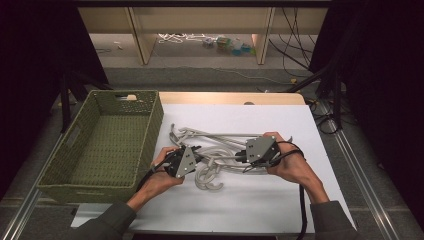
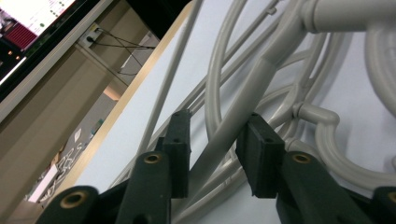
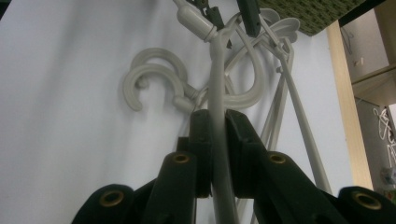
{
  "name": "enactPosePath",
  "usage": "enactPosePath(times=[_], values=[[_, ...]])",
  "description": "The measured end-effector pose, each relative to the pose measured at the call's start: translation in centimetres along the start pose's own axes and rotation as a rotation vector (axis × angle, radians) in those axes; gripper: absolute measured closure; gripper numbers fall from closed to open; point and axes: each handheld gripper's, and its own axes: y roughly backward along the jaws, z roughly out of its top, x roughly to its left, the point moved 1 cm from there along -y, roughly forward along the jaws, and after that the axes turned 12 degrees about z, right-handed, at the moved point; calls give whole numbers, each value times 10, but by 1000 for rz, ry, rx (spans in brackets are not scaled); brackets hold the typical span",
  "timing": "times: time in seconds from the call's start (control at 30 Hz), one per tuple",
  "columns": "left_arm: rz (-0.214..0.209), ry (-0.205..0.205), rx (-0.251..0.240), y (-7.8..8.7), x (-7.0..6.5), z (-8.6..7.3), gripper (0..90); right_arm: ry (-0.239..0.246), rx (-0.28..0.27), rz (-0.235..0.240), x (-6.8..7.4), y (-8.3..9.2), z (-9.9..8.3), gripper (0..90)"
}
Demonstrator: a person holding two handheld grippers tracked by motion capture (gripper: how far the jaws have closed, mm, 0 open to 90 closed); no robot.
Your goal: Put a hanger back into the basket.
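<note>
Pale grey hangers (image 1: 220,150), green woven basket (image 1: 107,145), white table (image 1: 280,195), black claws

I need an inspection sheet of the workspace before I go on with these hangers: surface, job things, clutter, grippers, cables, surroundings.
Surface: white sheet over a wooden table.
Job's things: tangled pile of grey hangers in mid-sheet; green woven basket at left, nothing seen inside.
Clutter: nothing seen.
Grippers: right gripper has jaws shut on a hanger bar; left gripper has jaws astride another bar, pads apparently not pressing.
Cables: black cable trails from the right gripper.
Surroundings: wooden shelving beyond, loose cords on the floor.
</note>
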Motion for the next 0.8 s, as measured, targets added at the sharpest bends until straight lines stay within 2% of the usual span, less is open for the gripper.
enactPosePath(times=[0.03,0.1,0.13,0.2,0.3,0.4,0.43,0.5,0.53,0.6,0.63,0.67,0.8], values=[[3,-33,-6,1,1,1,686,2,-6,-11,0,-1,-1,820],[10,-69,-6,1,2,3,704,-2,-20,-13,-1,0,-1,820],[15,-96,-1,1,2,5,712,-15,-27,1,0,1,-1,820],[17,-174,8,3,4,8,731,-23,-42,-2,-2,2,-2,820],[30,-229,-1,1,4,12,753,-23,-61,-16,-5,3,-6,815],[26,-293,-4,-1,4,15,769,-42,-77,-31,-7,3,-10,798],[30,-314,-6,-2,3,17,776,-48,-88,-38,-9,3,-11,746],[23,-330,-12,-4,2,20,788,-128,-126,-69,-11,2,-14,641],[19,-331,-14,-4,3,22,795,-150,-140,-91,-12,3,-15,599],[5,-297,-19,-5,6,23,796,-209,-166,-143,-14,5,-15,492],[6,-305,-22,-5,8,24,795,-249,-207,-164,-14,11,-13,461],[4,-306,-24,-5,8,24,795,-249,-207,-164,-14,11,-13,461],[-6,-308,-31,-6,13,30,796,-294,-258,-262,-15,21,-9,379]])
